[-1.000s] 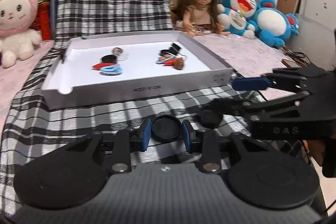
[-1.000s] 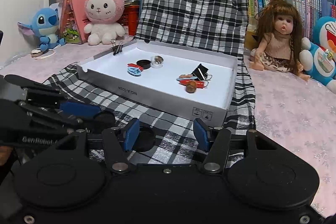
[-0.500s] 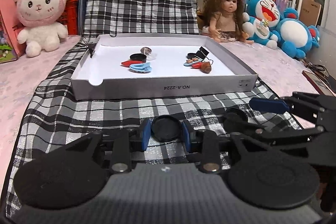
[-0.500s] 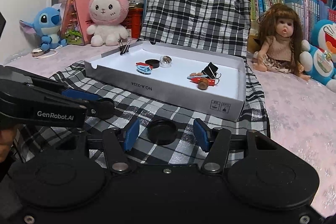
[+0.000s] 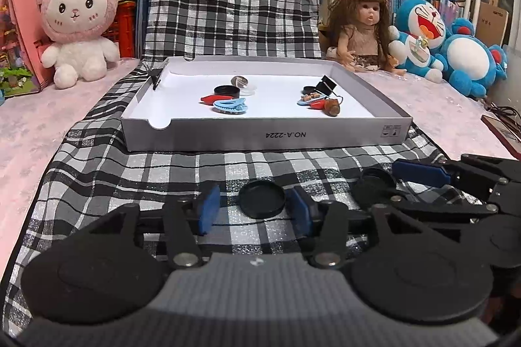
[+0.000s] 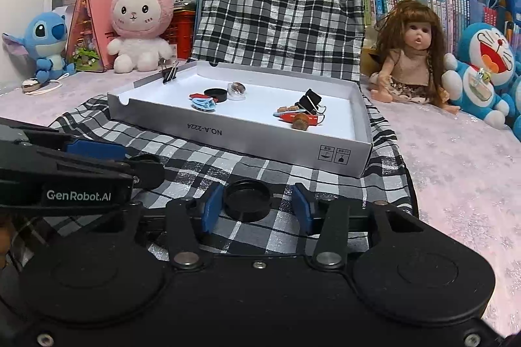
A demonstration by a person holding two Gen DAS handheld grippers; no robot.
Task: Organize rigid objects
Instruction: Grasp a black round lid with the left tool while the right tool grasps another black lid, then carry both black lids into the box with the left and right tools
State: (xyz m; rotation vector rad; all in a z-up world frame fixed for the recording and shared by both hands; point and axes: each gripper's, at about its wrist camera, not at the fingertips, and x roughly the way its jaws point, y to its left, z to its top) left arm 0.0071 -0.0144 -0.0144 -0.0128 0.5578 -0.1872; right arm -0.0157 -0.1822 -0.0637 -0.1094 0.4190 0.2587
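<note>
While both grippers hang low over the checked cloth [image 5: 130, 177], the white cardboard tray [image 5: 260, 135] sits just beyond them on that cloth, its near wall printed upside down with NO.A-2224. Inside it lie two loose groups. Toward its left are a black round lid [image 5: 227, 91], a red clip [image 5: 208, 99], a light blue hair clip [image 5: 229, 105] and a clear round case [image 5: 241, 82]. Toward its right are a black binder clip [image 5: 328, 84], a small wooden-beaded piece [image 5: 307, 98], a second red piece [image 5: 317, 104] and a brown acorn-like bead [image 5: 332, 108]. Another binder clip [image 6: 170, 73] is clamped on the tray's far left rim.

Outside the tray, a black cap [image 5: 262, 198] lies on the cloth between the fingers of the left gripper [image 5: 254, 210]; the fingers are spread, the right pad close to the cap, the left pad clear of it. Half a second ago those fingers pinched the cap on both sides; they have since let go and widened. A second black cap [image 6: 248, 200] sits between the spread fingers of the right gripper [image 6: 257, 208], which touch neither side of it, much as before. Since the earlier frame both views have drawn slightly nearer the tray. A pink rabbit plush [image 5: 79, 21] and a doll [image 5: 358, 28] sit behind on the pink desk [image 5: 29, 125].
</note>
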